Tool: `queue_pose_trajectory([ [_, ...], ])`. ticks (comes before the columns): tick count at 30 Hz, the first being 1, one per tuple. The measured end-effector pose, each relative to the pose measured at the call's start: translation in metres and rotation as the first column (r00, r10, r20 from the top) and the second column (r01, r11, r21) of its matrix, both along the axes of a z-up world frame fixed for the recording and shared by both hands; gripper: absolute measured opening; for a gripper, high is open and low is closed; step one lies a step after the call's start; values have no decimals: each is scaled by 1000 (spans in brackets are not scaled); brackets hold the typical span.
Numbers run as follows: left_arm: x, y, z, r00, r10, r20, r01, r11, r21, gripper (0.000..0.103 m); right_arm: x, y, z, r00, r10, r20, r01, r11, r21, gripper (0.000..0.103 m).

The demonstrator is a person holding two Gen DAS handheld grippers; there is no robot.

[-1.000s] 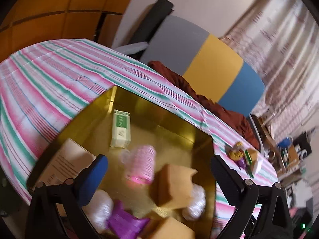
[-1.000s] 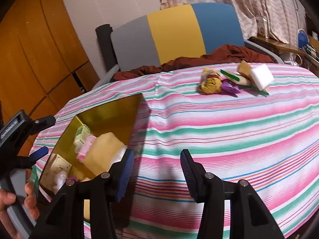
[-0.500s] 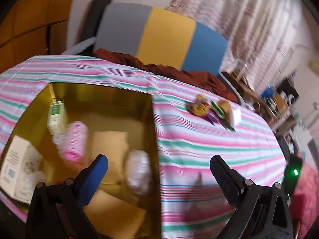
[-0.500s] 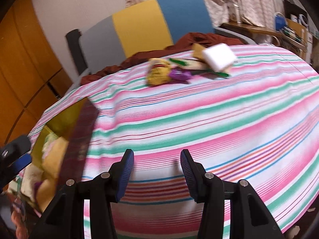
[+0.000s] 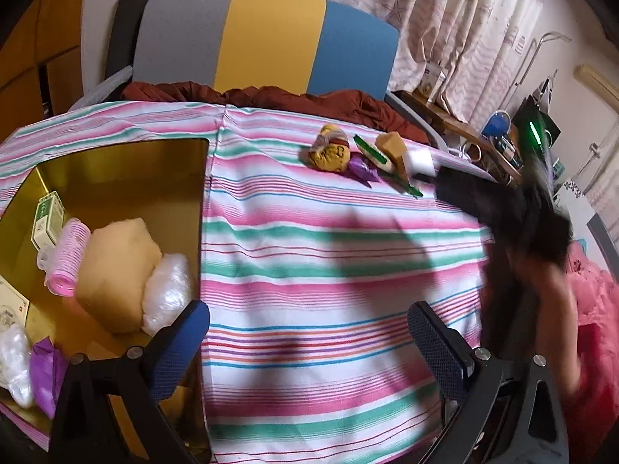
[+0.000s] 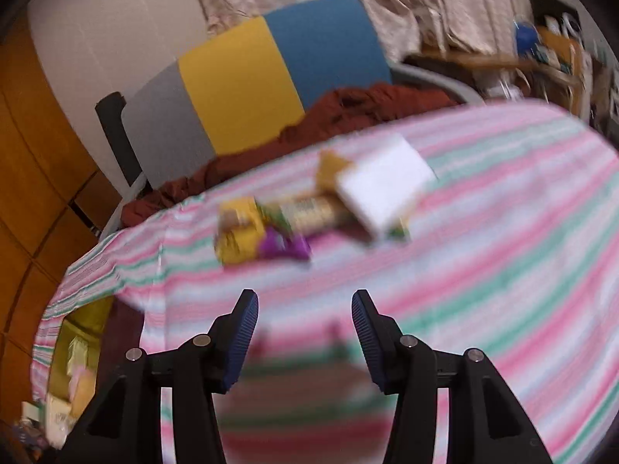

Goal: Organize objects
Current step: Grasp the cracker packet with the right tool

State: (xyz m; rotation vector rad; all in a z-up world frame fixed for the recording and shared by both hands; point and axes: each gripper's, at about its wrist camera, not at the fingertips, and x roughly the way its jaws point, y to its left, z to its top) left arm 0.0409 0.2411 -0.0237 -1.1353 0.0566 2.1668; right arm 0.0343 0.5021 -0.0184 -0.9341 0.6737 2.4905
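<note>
Moved: both views have swung from the gold box [image 5: 116, 162] toward the pile [image 6: 321, 208].
Right gripper [image 6: 305, 342]: jaws part-open, just widened, empty.
Left gripper [image 5: 308, 344]: wide, empty.
Pile: near table's far edge, straight ahead of right gripper, long axis crosswise; right hand nearer.

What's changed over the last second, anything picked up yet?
Nothing picked up. The left gripper swung from over the gold box out above the striped cloth, jaws open and empty. The right gripper, also empty, jaws just opening slightly, closed in on the pile of loose items. Box contents and pile unmoved.
</note>
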Motion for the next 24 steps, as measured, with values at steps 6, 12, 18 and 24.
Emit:
queue_pose_trajectory([
  [6, 3, -1, -2, 1000, -5, 13, 5, 1000, -3, 103, -96, 19, 14, 996, 3, 94, -18, 988, 152, 51],
  [12, 3, -4, 0, 1000, -8, 16, 8, 1000, -4, 103, -147, 35, -19, 971, -22, 239, -25, 982, 190, 51],
  [18, 1, -1, 0, 999, -14, 33, 13, 1000, 22, 103, -112, 32, -30, 961, -2, 276, -67, 968, 241, 51],
  [24, 7, 5, 0, 999, -37, 32, 36, 999, 29, 103, -27, 56, -39, 955, -54, 291, -6, 980, 201, 51],
])
